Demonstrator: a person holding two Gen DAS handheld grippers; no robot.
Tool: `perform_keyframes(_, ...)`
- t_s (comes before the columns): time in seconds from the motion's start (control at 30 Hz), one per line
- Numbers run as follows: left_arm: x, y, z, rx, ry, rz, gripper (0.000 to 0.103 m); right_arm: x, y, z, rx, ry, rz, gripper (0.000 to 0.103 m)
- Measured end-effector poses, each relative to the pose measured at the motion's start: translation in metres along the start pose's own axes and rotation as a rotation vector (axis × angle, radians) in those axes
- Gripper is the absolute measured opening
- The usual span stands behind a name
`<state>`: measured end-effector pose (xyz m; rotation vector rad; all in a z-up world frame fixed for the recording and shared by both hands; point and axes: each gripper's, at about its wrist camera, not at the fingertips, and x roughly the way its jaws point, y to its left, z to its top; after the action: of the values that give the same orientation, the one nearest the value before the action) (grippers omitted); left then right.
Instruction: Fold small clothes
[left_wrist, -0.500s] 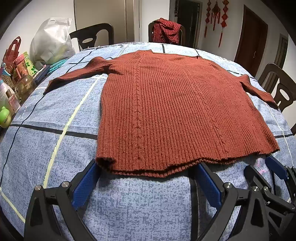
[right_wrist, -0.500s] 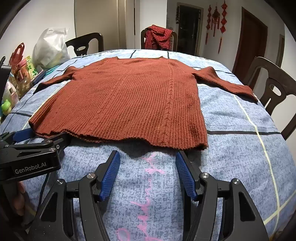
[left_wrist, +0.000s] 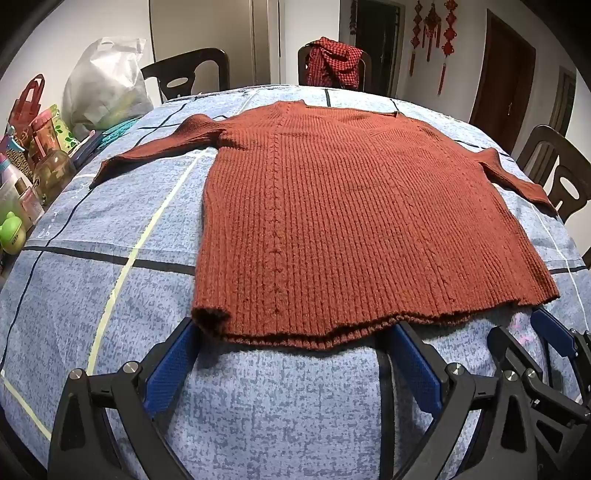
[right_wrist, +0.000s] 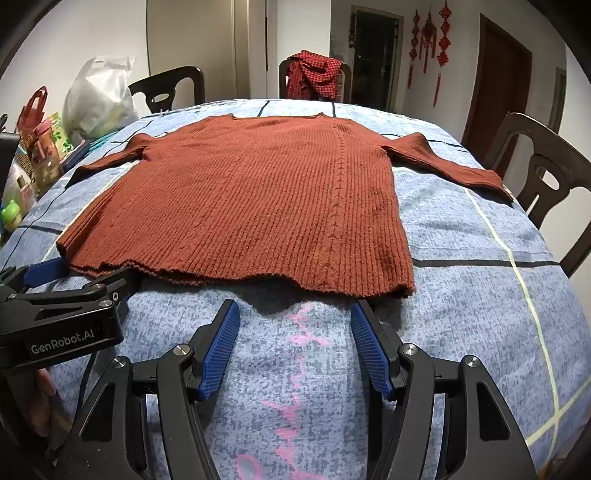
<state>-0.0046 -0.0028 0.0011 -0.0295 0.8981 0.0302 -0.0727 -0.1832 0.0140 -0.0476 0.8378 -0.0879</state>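
The left gripper, black-framed with blue ribbed pads, hangs with its jaws spread wide and nothing between them, its tips just at the near hem of a rust-red ribbed knit sweater. One pad sits at the hem's left corner, the other under the middle of the hem; whether either touches the wool cannot be told. Just beside it, the right gripper, of the same make, is likewise released and empty, its blue pads short of the hem's right half and over bare cloth with faded pink markings.

The sweater lies flat and unfolded, neckline away from the grippers, both sleeves stretched outward, on a table covered by a mottled blue cloth with dark and pale yellow grid lines. A cable-stitch column runs down each side of its front.

In the right wrist view, the left gripper's body carries white lettering, and the fingers of the person's hand show beneath it.

At the table's left edge stand a white plastic bag, a red gift bag, a glass jar and a green toy-like object. Dark wooden chairs ring the table; a red checked garment hangs over the far one. Red knotted ornaments hang on the wall beside a dark brown door.
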Motion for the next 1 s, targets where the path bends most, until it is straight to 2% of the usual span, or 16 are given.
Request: perform_keyframes(1.0, 0.0003, 0.0005, -0.0014, 0.000, -0.003, -0.001, 0.102, -0.0012, 0.0019, -0.0006, 0.000, -0.002, -0.003, 0.063)
